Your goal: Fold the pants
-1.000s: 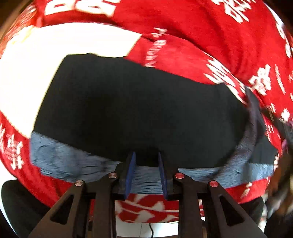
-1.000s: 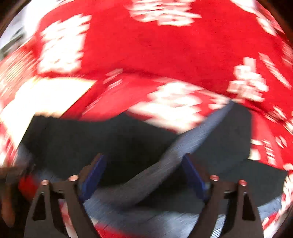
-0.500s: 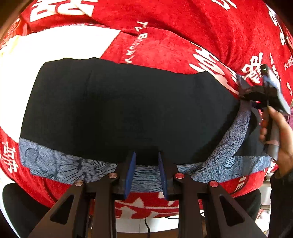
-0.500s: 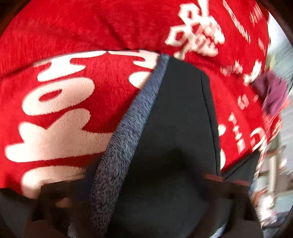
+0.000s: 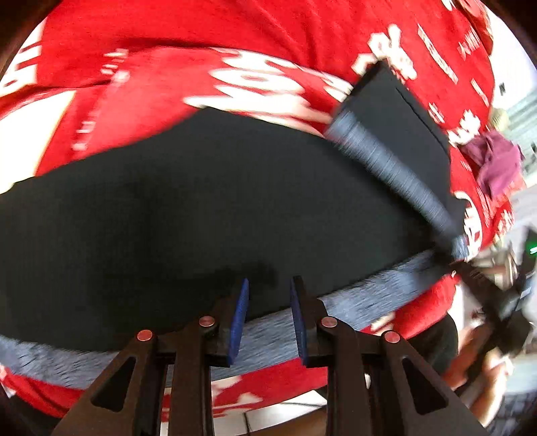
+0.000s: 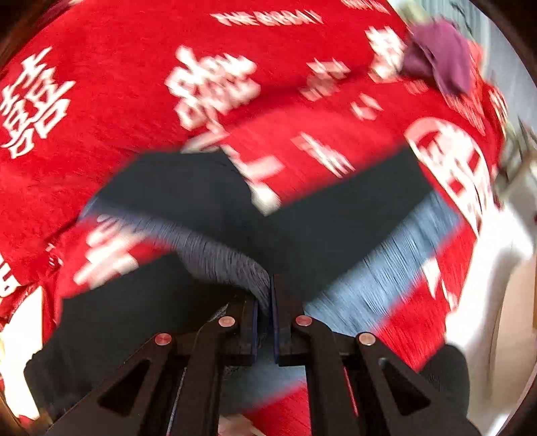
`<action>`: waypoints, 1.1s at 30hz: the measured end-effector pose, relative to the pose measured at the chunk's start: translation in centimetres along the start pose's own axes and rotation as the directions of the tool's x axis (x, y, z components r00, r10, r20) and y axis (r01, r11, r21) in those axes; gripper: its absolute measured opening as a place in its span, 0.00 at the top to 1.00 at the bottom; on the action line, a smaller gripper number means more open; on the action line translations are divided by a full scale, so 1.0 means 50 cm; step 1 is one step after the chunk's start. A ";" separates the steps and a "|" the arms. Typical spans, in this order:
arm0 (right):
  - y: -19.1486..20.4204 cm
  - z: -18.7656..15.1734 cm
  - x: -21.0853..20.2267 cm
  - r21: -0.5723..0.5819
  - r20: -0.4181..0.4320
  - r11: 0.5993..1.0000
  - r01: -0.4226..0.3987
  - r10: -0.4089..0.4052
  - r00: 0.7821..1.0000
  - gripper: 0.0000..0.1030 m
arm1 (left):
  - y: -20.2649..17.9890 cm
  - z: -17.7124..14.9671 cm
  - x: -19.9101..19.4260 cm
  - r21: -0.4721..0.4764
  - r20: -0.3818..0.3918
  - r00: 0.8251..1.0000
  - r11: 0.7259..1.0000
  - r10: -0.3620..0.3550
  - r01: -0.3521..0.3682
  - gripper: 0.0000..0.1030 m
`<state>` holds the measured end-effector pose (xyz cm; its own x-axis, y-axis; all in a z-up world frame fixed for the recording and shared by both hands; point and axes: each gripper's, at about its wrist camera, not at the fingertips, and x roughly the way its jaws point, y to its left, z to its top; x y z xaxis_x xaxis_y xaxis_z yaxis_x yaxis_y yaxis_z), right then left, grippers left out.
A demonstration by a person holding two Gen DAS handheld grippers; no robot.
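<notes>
We have the black pants (image 5: pixel 201 214) spread across the red blanket (image 5: pixel 235 30) with its white lettering, the grey-blue waistband (image 5: pixel 352 308) running along the near edge of the blanket. The right gripper (image 6: pixel 264 302) has its jaws pressed together on the grey band, and the cloth rises from the blanket into that pinch, so one end of the pants is lifted and turned over. In the left view this raised flap (image 5: pixel 396 124) stands toward the far right corner of the blanket.

The left gripper (image 5: pixel 266 312) hovers over the waistband at the near edge with its jaws apart; nothing sits between them, and we cannot tell whether the tips touch the cloth.

What could go wrong, as we judge it: the right pinch looks to hold only the band, perhaps a single layer, so the layer beneath may sag and leave a crooked fold. With the left side unheld, pulling the flap across could drag the whole garment over the plush blanket instead of folding it, or bunch the blanket itself. Both views are smeared, which suggests a fast move, and a fast swing could flick the band out of the jaws.

A purple cloth (image 6: pixel 443 57) lies near the far right edge of the blanket, well apart from the pants. We see no container in either view, so there are no contents to report.
</notes>
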<state>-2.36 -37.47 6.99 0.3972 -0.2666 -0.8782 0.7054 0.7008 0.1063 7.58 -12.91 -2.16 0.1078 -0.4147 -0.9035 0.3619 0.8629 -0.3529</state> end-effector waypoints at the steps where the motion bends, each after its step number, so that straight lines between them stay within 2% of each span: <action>1: -0.022 -0.020 0.024 0.007 -0.035 1.000 0.011 -0.011 0.999 0.87 | -0.012 -0.002 0.017 0.020 -0.020 1.000 1.000 0.009 -0.009 0.75; 2: -0.039 -0.040 0.050 -0.014 -0.088 1.000 0.028 -0.029 0.996 0.75 | -0.024 -0.005 0.028 0.044 -0.008 0.999 0.998 0.048 -0.047 0.75; 3: -0.050 -0.053 0.058 -0.029 -0.096 0.999 0.024 -0.026 0.995 0.68 | -0.037 -0.011 0.026 0.073 0.035 0.997 0.994 0.076 -0.078 0.75; 4: -0.058 -0.058 0.047 -0.040 -0.055 0.999 0.021 -0.023 0.998 0.47 | -0.046 -0.015 0.026 0.091 0.043 0.995 0.991 0.094 -0.097 0.75; 5: -0.057 -0.061 0.030 -0.078 -0.009 0.994 0.078 -0.079 0.997 0.29 | -0.045 -0.018 0.024 0.091 0.048 0.995 0.991 0.092 -0.096 0.75; 6: -0.048 -0.062 0.017 -0.126 0.028 0.983 0.131 -0.129 0.991 0.25 | -0.041 -0.018 0.021 0.078 0.044 0.996 0.993 0.081 -0.084 0.75; 8: -0.012 -0.068 -0.017 -0.271 0.143 0.939 0.213 -0.179 0.973 0.23 | -0.019 -0.020 0.008 0.004 0.026 0.999 1.000 0.025 -0.025 0.75; 10: 0.030 -0.086 -0.042 -0.392 0.254 0.874 0.288 -0.198 0.947 0.23 | 0.012 -0.029 -0.008 -0.086 0.028 0.999 0.995 -0.039 0.041 0.75; 13: 0.093 -0.129 -0.065 -0.561 0.398 0.738 0.376 -0.158 0.904 0.22 | 0.038 -0.041 -0.013 -0.114 0.037 0.999 0.993 -0.030 0.034 0.75; 14: 0.125 -0.148 -0.062 -0.612 0.444 0.676 0.409 -0.134 0.886 0.22 | 0.039 -0.047 -0.012 -0.116 0.039 0.999 0.992 -0.038 0.042 0.75; 16: 0.169 -0.166 -0.049 -0.665 0.489 0.589 0.459 -0.121 0.864 0.22 | 0.045 -0.051 -0.015 -0.121 0.044 0.998 0.991 -0.042 0.047 0.75; 17: 0.197 -0.178 -0.029 -0.693 0.515 0.521 0.498 -0.126 0.848 0.22 | 0.043 -0.051 -0.015 -0.121 0.045 0.998 0.992 -0.038 0.043 0.75; 18: 0.218 -0.187 -0.009 -0.712 0.528 0.472 0.521 -0.130 0.839 0.22 | 0.040 -0.053 -0.014 -0.116 0.046 0.998 0.992 -0.033 0.038 0.75; 20: 0.257 -0.206 0.034 -0.761 0.532 0.361 0.539 -0.128 0.837 0.22 | 0.038 -0.056 -0.013 -0.106 0.049 0.999 0.994 -0.022 0.027 0.75; 21: 0.273 -0.216 0.051 -0.767 0.552 0.312 0.561 -0.125 0.824 0.22 | 0.041 -0.059 -0.014 -0.103 0.053 0.998 0.994 -0.018 0.024 0.75; 23: 0.303 -0.233 0.058 -0.763 0.592 0.256 0.594 -0.095 0.800 0.22 | 0.049 -0.058 -0.015 -0.107 0.057 0.998 0.994 -0.018 0.024 0.75; 26: 0.328 -0.225 0.054 -0.756 0.618 0.238 0.610 -0.047 0.785 0.22 | 0.050 -0.057 -0.016 -0.115 0.055 0.998 0.993 -0.024 0.031 0.75; 27: 0.331 -0.219 0.055 -0.760 0.613 0.236 0.606 -0.052 0.788 0.22 | 0.052 -0.057 -0.017 -0.117 0.055 0.998 0.992 -0.031 0.037 0.75; 28: 0.331 -0.212 0.050 -0.772 0.595 0.234 0.590 -0.057 0.802 0.22 | 0.054 -0.056 -0.017 -0.122 0.055 0.998 0.992 -0.036 0.042 0.75; 29: 0.327 -0.209 0.034 -0.781 0.582 0.249 0.572 -0.042 0.812 0.22 | 0.059 -0.056 -0.017 -0.131 0.056 0.997 0.990 -0.044 0.051 0.75; 31: 0.318 -0.219 -0.008 -0.804 0.551 0.292 0.518 0.037 0.834 0.22 | 0.062 -0.055 -0.019 -0.142 0.056 0.997 0.988 -0.046 0.054 0.75; 33: 0.319 -0.229 -0.019 -0.816 0.536 0.298 0.496 0.064 0.842 0.22 | 0.065 -0.060 -0.029 -0.152 0.062 0.998 0.988 -0.029 0.038 0.75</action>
<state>1.78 -18.46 4.18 0.6942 -0.5337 -0.4829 -0.0716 0.6163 -0.7842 5.82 -8.63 -2.75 0.1543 -0.4570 -0.8760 0.2209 0.8801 -0.4202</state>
